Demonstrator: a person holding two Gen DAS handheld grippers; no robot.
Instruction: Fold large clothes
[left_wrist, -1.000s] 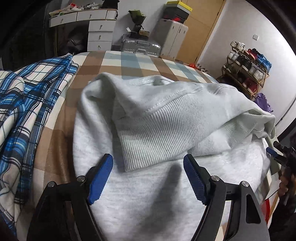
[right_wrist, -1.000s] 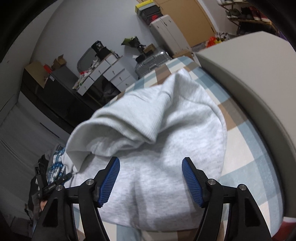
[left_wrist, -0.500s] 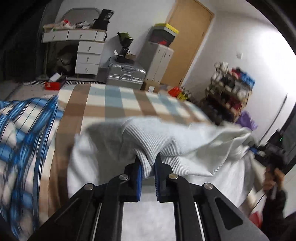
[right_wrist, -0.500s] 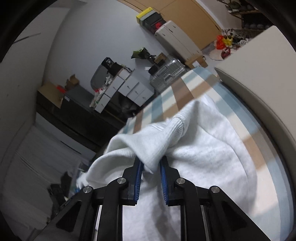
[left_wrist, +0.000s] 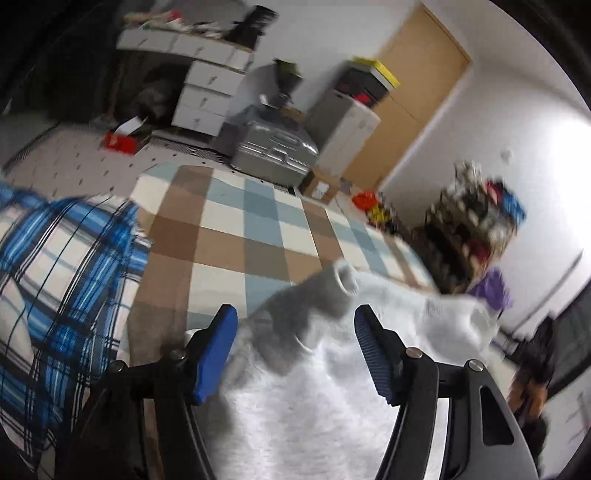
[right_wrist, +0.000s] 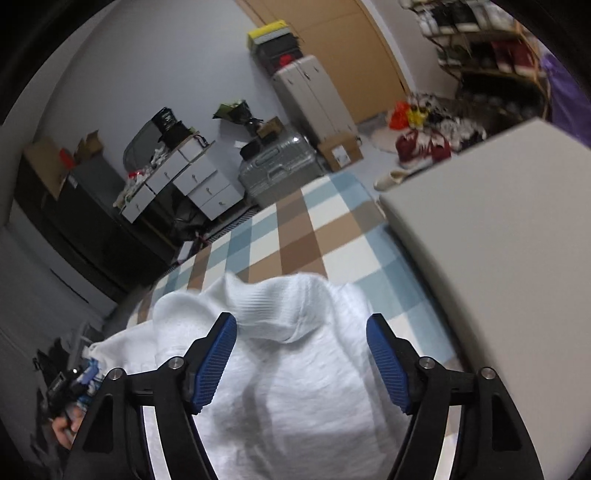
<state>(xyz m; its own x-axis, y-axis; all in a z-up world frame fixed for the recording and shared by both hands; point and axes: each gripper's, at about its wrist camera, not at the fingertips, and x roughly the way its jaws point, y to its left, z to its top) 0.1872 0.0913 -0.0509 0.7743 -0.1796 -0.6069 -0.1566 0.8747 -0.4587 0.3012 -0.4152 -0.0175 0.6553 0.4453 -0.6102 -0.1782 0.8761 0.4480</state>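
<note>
Checked brown-and-blue bedspread (left_wrist: 236, 236) carries the grey sweatshirt (right_wrist: 295, 387); both grippers' fingers (left_wrist: 216, 354) just spread, pinching nothing.

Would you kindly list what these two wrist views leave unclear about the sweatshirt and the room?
- Sweatshirt: near part cut off by the bottom edge in both views; its rolled hem is motion-blurred in the left view.
- Shoe rack: contents smeared by blur, left view.
- Plaid shirt: cropped by the left edge, left view.
</note>
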